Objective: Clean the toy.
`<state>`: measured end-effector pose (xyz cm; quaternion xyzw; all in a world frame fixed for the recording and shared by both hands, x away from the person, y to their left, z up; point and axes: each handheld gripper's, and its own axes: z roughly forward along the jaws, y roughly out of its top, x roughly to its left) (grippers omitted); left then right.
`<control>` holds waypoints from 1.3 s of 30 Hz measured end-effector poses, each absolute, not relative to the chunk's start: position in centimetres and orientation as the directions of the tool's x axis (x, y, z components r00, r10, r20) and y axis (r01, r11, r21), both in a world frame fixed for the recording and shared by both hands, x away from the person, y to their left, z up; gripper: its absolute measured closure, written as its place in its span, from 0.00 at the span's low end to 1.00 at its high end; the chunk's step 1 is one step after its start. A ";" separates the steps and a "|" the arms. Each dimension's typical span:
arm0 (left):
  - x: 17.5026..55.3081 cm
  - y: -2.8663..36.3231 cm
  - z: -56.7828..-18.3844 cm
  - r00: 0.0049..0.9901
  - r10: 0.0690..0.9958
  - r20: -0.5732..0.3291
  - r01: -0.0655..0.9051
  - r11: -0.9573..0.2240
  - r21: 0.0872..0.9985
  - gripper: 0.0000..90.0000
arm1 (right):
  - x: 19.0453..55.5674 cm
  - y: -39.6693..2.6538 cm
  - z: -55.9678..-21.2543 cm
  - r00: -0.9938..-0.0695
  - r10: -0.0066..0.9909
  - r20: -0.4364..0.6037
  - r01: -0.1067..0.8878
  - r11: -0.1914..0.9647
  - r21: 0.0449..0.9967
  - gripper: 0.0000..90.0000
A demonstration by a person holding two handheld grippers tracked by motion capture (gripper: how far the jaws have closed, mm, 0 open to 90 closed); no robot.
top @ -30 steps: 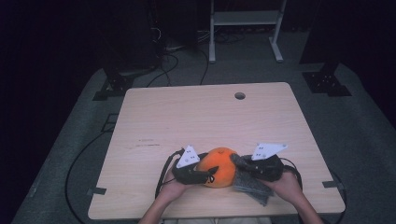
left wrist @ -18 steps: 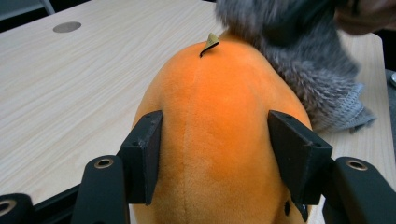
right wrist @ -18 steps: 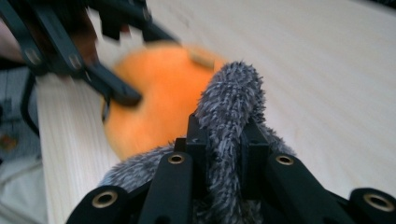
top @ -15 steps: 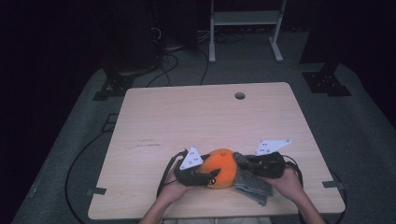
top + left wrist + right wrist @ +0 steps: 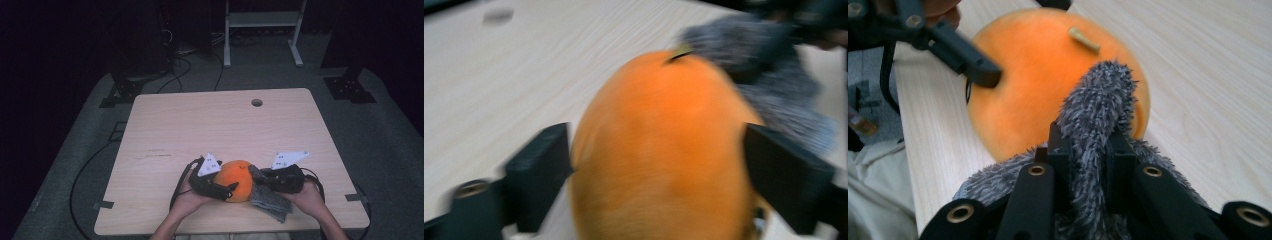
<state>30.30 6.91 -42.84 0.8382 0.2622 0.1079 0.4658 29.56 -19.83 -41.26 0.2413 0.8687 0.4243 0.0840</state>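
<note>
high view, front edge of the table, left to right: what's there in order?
Left hand → left gripper, jaws wide around the fruit → orange fruit → grey fuzzy cloth → right gripper, shut on the cloth → right hand.

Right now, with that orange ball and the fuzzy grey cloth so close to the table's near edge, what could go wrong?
1. The left gripper has just been opening around the orange ball; it could roll off the table.
2. The right gripper pinches just a fold of the grey cloth; it may slip free.
</note>
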 end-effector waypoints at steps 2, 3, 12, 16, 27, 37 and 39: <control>30.2 6.7 -43.2 0.841 0.536 -0.076 0.346 -0.424 0.837 0.19 | 29.6 -19.9 -41.3 -0.868 0.493 0.060 0.350 0.522 0.778 0.86; 30.1 6.7 -43.2 0.841 0.538 -0.062 0.334 -0.425 0.842 0.26 | 29.7 -19.8 -41.2 -0.866 0.497 0.052 0.349 0.527 0.775 0.86; 28.6 5.6 -42.7 0.876 0.444 0.191 0.051 -0.479 0.876 0.42 | 29.5 -20.0 -38.5 -0.846 0.534 -0.003 0.272 0.435 0.858 0.86; 29.6 6.6 -42.8 0.883 0.467 0.041 0.182 -0.421 0.889 0.23 | 29.9 -20.1 -40.1 -0.853 0.520 0.048 0.327 0.459 0.826 0.86; 29.2 7.0 -43.3 0.907 0.413 0.088 0.125 -0.461 0.879 0.39 | 28.9 -21.0 -38.7 -0.868 0.495 0.038 0.295 0.452 0.842 0.86; 29.3 7.3 -43.4 0.909 0.408 0.082 0.125 -0.455 0.882 0.38 | 29.2 -22.8 -40.5 -0.857 0.511 0.068 0.361 0.501 0.787 0.86; 29.0 6.9 -43.4 0.914 0.391 0.104 0.098 -0.465 0.880 0.38 | 29.1 -22.9 -39.6 -0.861 0.503 0.081 0.344 0.457 0.820 0.86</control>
